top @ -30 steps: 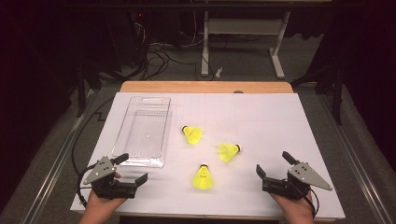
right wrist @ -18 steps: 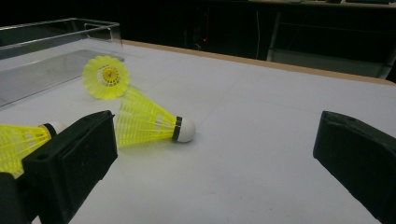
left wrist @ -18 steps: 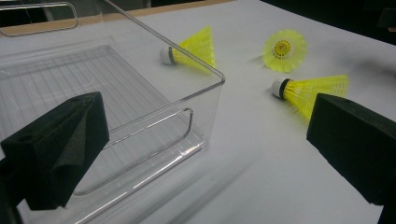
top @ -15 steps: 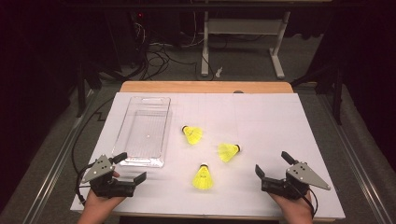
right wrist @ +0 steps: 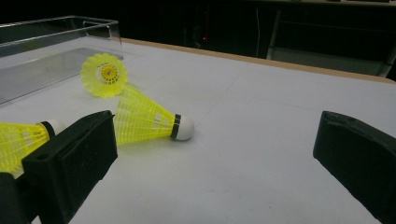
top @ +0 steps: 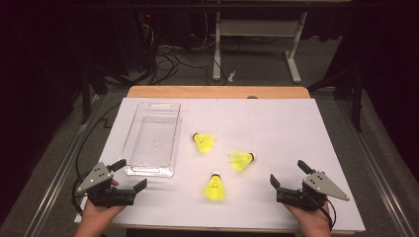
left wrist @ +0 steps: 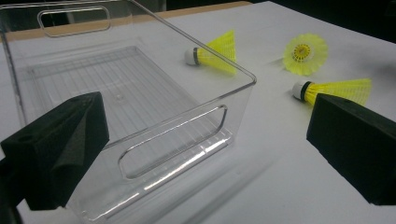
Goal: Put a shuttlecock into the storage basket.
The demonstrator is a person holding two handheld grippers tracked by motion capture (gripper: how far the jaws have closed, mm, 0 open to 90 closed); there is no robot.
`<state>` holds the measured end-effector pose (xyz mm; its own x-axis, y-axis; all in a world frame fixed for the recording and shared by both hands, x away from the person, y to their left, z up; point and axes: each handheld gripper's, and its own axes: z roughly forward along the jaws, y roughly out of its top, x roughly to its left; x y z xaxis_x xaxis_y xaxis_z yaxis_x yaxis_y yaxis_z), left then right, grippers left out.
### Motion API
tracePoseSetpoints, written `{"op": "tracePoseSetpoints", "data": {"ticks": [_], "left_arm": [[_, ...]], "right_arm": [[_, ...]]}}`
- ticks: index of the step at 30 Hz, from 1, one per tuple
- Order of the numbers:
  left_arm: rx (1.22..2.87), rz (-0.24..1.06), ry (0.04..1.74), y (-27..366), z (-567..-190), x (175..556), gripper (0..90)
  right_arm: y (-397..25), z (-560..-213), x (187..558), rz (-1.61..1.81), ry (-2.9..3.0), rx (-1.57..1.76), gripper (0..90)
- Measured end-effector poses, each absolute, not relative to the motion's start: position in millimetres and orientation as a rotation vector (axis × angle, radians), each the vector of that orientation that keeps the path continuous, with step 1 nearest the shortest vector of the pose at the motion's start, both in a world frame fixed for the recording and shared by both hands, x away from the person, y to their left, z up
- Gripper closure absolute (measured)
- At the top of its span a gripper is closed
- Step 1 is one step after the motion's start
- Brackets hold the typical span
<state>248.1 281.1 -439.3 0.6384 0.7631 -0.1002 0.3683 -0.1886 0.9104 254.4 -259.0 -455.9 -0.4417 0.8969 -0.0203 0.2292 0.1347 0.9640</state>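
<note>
Both grippers, left (top: 129, 174) and right (top: 287, 174), rest at the table's near edge with jaws spread wide, holding nothing. Three yellow shuttlecocks (top: 214, 188) lie loose between them, right of the clear bin (top: 129, 144) (empty). Risk: light shuttlecocks likely roll or skid when nudged; squeezing the skirt may crush it.
</note>
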Motion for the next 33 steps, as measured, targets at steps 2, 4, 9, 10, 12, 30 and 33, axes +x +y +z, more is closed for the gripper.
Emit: {"op": "tracePoseSetpoints", "data": {"ticks": [2, 4, 9, 10, 12, 30, 33], "left_arm": [[1.794, 0.469, 0.917, 284.0, -439.0, 248.2, 0.1], [1.790, 0.478, 0.925, 287.8, -438.5, 248.5, 0.1], [1.769, 0.477, 0.954, 298.3, -439.1, 249.8, 0.1], [1.761, 0.481, 0.968, 302.6, -439.3, 250.3, 0.1], [1.757, 0.485, 0.975, 304.4, -439.2, 250.4, 0.1], [1.733, 0.508, 1.050, 324.0, -441.8, 253.4, 0.1], [1.736, 0.504, 1.056, 324.1, -442.2, 253.9, 0.1]], "right_arm": [[-258.9, -455.9, 254.4, 1.336, 1.778, 1.086, 0.1], [-259.0, -456.1, 254.4, 1.336, 1.777, 1.086, 0.1], [-259.3, -456.2, 254.3, 1.335, 1.777, 1.092, 0.1], [-259.3, -456.4, 254.4, 1.336, 1.777, 1.092, 0.1], [-259.3, -456.5, 254.5, 1.335, 1.778, 1.093, 0.1], [-259.9, -456.0, 254.3, 1.331, 1.772, 1.088, 0.1], [-260.2, -455.9, 254.3, 1.331, 1.773, 1.086, 0.1]]}}
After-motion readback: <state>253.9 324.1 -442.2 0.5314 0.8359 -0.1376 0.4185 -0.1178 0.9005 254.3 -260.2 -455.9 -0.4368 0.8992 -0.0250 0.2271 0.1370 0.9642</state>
